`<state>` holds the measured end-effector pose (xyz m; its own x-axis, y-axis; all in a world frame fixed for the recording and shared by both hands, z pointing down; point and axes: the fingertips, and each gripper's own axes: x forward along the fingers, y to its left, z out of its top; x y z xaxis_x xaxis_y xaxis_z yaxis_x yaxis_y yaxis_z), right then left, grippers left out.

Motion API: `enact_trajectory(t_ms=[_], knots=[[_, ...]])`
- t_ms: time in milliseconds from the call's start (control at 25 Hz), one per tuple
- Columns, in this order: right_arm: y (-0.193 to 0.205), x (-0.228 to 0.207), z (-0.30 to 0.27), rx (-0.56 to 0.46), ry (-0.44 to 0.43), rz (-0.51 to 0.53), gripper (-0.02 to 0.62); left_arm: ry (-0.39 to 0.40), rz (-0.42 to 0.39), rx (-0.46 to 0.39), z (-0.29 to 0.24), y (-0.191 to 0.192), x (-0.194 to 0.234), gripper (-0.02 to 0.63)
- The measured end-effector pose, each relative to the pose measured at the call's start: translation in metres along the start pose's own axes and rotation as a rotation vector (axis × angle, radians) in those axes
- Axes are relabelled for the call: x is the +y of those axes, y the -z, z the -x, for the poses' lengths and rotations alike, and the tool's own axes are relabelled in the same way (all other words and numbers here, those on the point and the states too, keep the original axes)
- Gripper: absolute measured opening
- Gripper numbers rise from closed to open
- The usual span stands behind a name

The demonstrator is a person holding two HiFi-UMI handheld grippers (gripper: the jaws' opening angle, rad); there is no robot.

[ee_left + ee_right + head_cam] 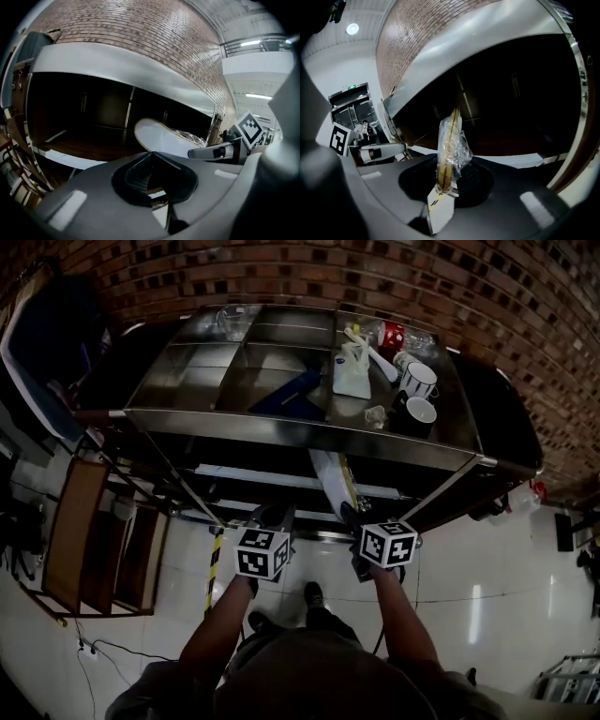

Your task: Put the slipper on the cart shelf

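Plastic-wrapped slipper (450, 140) pinched in right tongs (445, 185); left tongs (152, 171) seemingly closed, empty.

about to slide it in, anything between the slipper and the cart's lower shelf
Nothing visible does. The wrapped slipper, clamped in the right gripper, points straight into the lower shelf opening. No object shows ahead of it, though the back is dark.
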<state>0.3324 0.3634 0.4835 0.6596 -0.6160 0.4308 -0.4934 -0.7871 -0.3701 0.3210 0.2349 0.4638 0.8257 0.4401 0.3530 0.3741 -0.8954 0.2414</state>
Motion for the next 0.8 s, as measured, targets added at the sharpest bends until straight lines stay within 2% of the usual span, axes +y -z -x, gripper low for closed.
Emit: enact_trajectory(t_ms=[400, 800], knots=[[-0.015, -0.086, -0.005, -0.060, 0.127, -0.117, 0.066, 0.064, -0.061, 0.062, -0.064, -0.001, -0.041, 0.008], [-0.012, -0.120, -0.034, -0.060, 0.199, -0.144, 0.069, 0.085, -0.074, 0.095, -0.097, -0.002, -0.051, 0.008]])
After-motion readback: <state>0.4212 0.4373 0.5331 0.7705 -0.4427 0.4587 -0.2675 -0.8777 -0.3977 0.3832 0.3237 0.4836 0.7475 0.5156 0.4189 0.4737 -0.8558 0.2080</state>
